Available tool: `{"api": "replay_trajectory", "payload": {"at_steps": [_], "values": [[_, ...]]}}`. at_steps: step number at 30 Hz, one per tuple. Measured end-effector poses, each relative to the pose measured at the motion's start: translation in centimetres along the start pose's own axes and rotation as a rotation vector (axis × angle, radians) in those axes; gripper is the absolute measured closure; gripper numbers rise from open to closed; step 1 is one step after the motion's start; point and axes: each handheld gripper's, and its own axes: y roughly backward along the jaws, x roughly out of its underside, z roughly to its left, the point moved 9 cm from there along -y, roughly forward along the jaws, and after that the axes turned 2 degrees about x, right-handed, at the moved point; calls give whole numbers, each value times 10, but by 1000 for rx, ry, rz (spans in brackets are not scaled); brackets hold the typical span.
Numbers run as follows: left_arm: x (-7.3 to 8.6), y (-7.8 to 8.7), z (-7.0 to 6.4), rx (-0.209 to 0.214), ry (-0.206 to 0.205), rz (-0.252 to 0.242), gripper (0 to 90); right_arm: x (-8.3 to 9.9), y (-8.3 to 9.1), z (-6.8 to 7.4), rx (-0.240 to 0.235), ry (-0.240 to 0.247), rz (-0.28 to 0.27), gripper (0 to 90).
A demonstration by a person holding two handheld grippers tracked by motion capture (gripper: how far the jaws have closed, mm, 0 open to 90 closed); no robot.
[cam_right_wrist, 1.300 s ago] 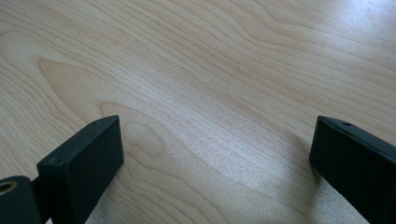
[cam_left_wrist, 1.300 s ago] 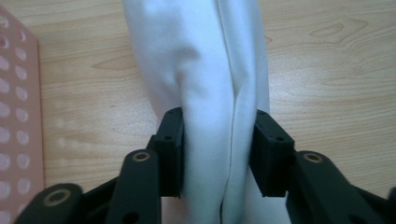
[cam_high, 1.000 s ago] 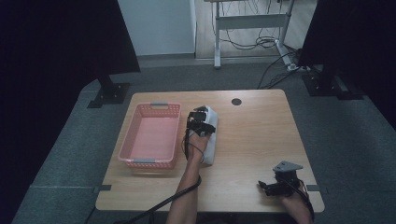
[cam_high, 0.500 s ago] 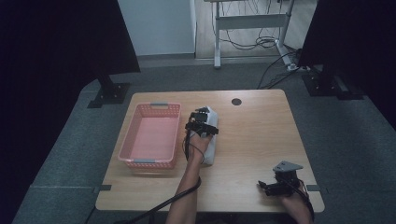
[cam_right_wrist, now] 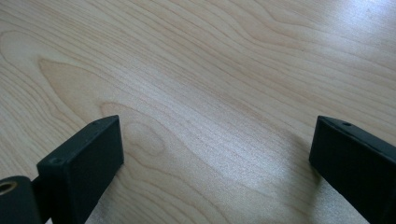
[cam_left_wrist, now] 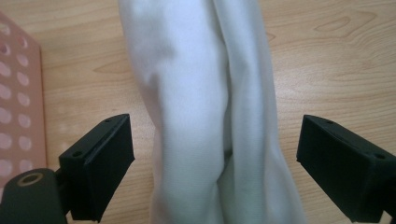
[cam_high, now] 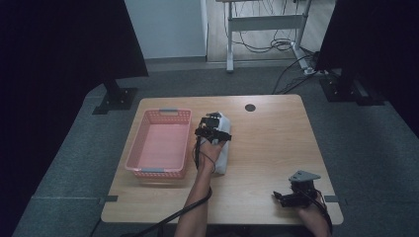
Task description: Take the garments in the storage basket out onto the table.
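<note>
1. Left gripper (cam_high: 213,129): in the high view it sits over the upper part of a white cloth (cam_high: 222,148) near the middle of the table (cam_high: 276,143). In the left gripper view its jaws stand wide apart, 1 on each side of the cloth (cam_left_wrist: 205,116), with bare wood showing between each jaw and the fabric. No clamping is visible; whether the gripper body presses on the cloth from above cannot be told.
2. Right gripper (cam_high: 286,198): it rests low at the near right corner of the table, well apart from the cloth. In the right gripper view its jaws are spread wide over bare wood grain (cam_right_wrist: 201,93) and hold nothing.
3. White cloth: a long, narrow bundle, lying lengthwise away from the person, just beside the right wall of a pink basket (cam_high: 159,144). The fabric is plain white, soft, with 2 or 3 lengthwise folds and a deep crease down the middle.
4. Pink basket: perforated walls, visible at the left edge of the left gripper view (cam_left_wrist: 18,98); it stands on the left half of the table.
5. Markings: no brand, label or writing can be read on the cloth, basket or grippers.
</note>
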Motion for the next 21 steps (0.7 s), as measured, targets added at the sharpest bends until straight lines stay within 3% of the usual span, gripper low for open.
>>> {"api": "replay_trajectory", "payload": {"at_steps": [7,21], "values": [[-4,8,-2,2,-15,-20,110,0,0,0,0,0,0,26],[-12,25,-2,12,-1,-68,110,0,0,0,0,0,0,25]]}}
